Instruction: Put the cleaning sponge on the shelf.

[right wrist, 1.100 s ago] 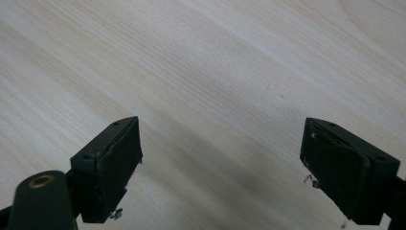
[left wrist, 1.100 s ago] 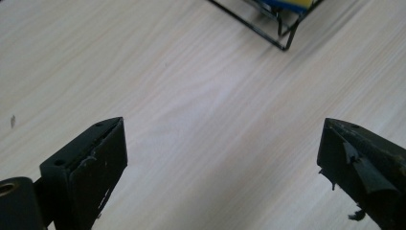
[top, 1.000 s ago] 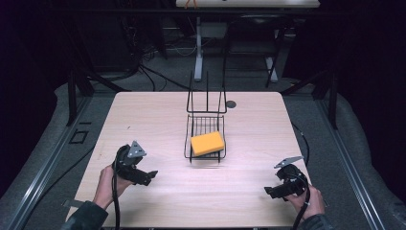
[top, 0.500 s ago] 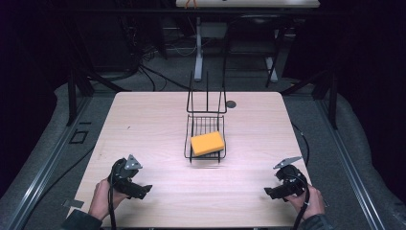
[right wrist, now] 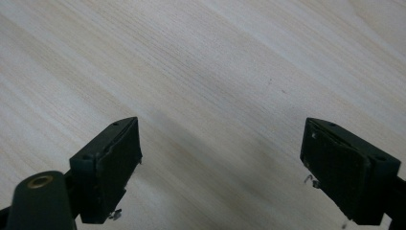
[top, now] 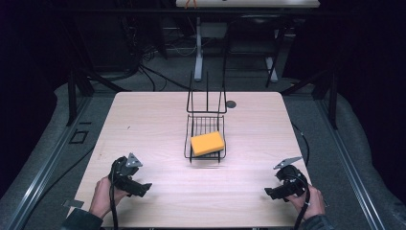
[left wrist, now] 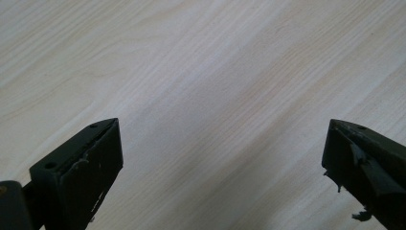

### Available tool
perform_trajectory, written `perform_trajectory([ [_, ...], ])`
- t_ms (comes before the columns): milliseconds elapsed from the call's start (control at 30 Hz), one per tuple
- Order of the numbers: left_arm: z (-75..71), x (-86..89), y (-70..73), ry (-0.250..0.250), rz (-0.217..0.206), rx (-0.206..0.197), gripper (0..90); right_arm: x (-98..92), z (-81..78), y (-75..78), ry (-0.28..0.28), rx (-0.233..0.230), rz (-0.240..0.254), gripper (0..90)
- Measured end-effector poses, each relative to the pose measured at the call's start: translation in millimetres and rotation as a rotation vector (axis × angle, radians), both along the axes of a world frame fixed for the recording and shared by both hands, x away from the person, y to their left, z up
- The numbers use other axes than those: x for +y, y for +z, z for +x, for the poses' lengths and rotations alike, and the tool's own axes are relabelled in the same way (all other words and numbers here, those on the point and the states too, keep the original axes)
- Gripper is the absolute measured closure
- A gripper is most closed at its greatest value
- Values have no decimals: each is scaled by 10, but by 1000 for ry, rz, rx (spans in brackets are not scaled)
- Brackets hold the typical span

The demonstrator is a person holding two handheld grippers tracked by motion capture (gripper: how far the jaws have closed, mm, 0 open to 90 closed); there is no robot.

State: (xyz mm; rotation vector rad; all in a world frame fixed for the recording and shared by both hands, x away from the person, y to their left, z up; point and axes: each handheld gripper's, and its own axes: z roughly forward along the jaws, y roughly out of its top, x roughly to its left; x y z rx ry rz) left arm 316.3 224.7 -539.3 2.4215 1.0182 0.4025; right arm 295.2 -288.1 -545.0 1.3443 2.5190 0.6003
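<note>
wire basket (top: pixel 205 138): holds orange sponge (top: pixel 208 143)
left gripper (top: pixel 143 188): jaws just widened, apart, nothing between
right gripper (top: pixel 269 192): jaws apart, over tabletop (top: pixel 153 120)

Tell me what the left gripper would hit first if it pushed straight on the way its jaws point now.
Most likely the pale wooden table itself: the left gripper has open, empty jaws tilted down at bare wood. How far off the surface lies is unclear.
</note>
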Motion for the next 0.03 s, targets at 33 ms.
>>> perform_trajectory([
  [33, 1, -8, -1, -4, -4, 0, 5, 2, 3, -3, 3, -1, -4, 134],
])
